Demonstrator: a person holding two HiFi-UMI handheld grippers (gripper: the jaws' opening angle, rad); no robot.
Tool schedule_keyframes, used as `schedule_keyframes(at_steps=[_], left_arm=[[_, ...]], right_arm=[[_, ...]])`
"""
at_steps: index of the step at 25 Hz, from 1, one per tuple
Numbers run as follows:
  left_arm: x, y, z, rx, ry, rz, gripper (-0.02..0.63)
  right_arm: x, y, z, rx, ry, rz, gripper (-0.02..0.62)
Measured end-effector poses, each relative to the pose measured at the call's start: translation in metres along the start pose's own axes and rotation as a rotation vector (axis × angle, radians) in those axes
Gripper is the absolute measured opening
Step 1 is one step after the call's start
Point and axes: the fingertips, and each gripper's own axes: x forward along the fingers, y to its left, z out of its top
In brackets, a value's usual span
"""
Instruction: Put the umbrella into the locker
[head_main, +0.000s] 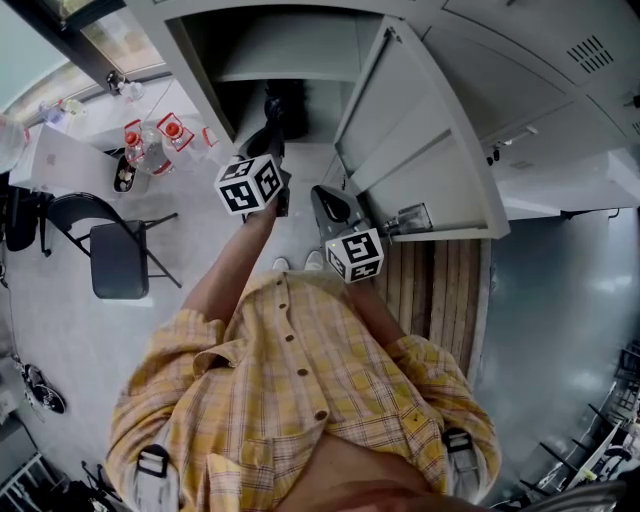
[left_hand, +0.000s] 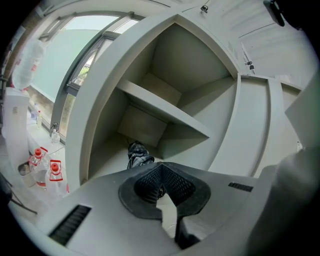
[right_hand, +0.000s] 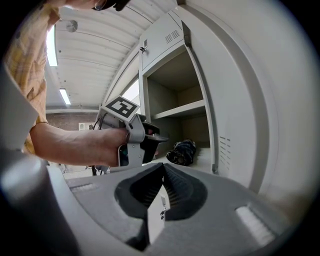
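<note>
The grey metal locker (head_main: 192, 55) stands open and takes up most of what there is to see. Its door (head_main: 410, 130) is swung wide to the locker's right, and the head view shows a small latch on the door's outer edge. No name or number shows on the locker or the door. One shelf (left_hand: 165, 112) splits the locker into an upper and a lower compartment. The upper one holds nothing that I can see.

In front of the locker stands the person in a yellow checked shirt (head_main: 300, 390), both arms reaching toward it. Beneath the open door lies a slatted wooden platform (head_main: 432, 290). To the locker's left is a dark folding chair (head_main: 115, 258), and past it a white desk (head_main: 70, 160) carrying clear bottles (head_main: 150, 145) with red caps and red-and-white labels, their print too small to read.

The umbrella (left_hand: 139, 154), dark and folded up, lies on the floor of the lower compartment, under the shelf. Nothing is touching it.

The left gripper (left_hand: 161, 172) is held just outside the locker's mouth and points in at the umbrella. Its fingers are clenched together on nothing. The right gripper (right_hand: 163, 172) sits beside the door, a little further from the locker, with its fingers likewise pressed together and empty. Each gripper's cube bears black-and-white square markers rather than words.
</note>
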Motion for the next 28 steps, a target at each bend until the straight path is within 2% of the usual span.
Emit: schedule_keyframes(at_steps=[16, 28], left_arm=[[-0.014, -0.009, -0.021, 0.054, 0.025, -0.062, 0.006], [-0.023, -0.012, -0.031, 0.062, 0.039, -0.101, 0.006]], right_arm=[[0.000, 0.000, 0.004, 0.004, -0.009, 0.005, -0.002], [0.003, 0.000, 0.006, 0.008, -0.018, 0.010, -0.002]])
